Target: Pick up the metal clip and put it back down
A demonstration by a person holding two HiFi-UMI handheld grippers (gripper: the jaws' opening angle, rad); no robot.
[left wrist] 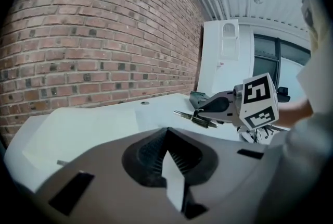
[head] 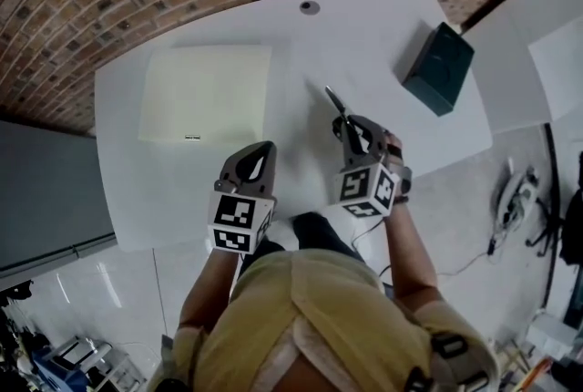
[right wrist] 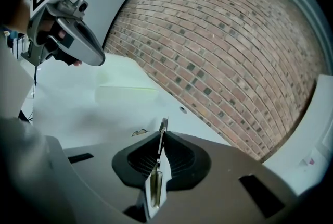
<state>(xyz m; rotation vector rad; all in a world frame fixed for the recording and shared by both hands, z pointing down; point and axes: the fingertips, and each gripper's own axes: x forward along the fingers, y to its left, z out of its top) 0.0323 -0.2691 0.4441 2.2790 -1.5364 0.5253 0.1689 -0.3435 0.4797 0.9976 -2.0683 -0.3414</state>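
A mustard-yellow short-sleeved shirt (head: 314,317) is worn. The grey left gripper (head: 263,149) and grey right gripper (head: 346,128) are marked with black-and-white squares.

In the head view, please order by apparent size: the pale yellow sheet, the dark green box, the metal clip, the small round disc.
1. pale yellow sheet
2. dark green box
3. metal clip and small round disc: unranked; the clip is thin and held nearer the camera in the right claw.
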